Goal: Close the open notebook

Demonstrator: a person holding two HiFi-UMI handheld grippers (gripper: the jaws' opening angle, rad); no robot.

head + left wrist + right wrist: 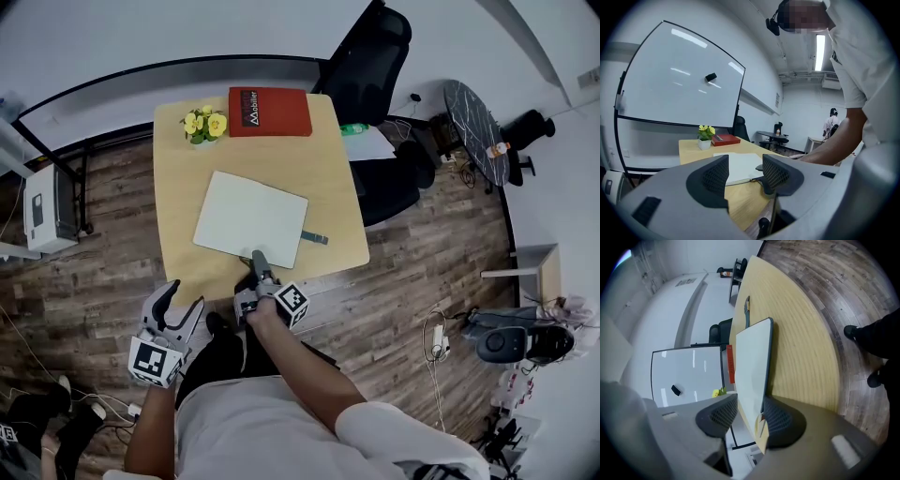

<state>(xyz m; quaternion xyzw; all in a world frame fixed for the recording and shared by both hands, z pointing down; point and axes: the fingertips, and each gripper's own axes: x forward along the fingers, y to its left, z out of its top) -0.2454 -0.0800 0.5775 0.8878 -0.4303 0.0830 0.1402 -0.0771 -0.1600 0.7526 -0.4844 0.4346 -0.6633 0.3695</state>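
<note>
The notebook (251, 219) lies flat and closed on the wooden table (180, 197), its white cover up, with a dark ribbon tab (314, 237) sticking out at its right edge. My right gripper (255, 261) is at the notebook's near edge. In the right gripper view the notebook (752, 366) reaches in between the jaws of the right gripper (747, 416); a gap shows between the upper pad and the cover, so the jaws stand open. My left gripper (178, 305) hangs off the table's near left edge, open and empty (745, 173), facing the notebook (740, 166).
A red book (269, 111) and a small pot of yellow flowers (204, 124) stand at the table's far edge. A black office chair (375, 66) is behind the table on the right, and a round dark table (478, 117) further right. A whiteboard (679, 79) stands beyond the desk.
</note>
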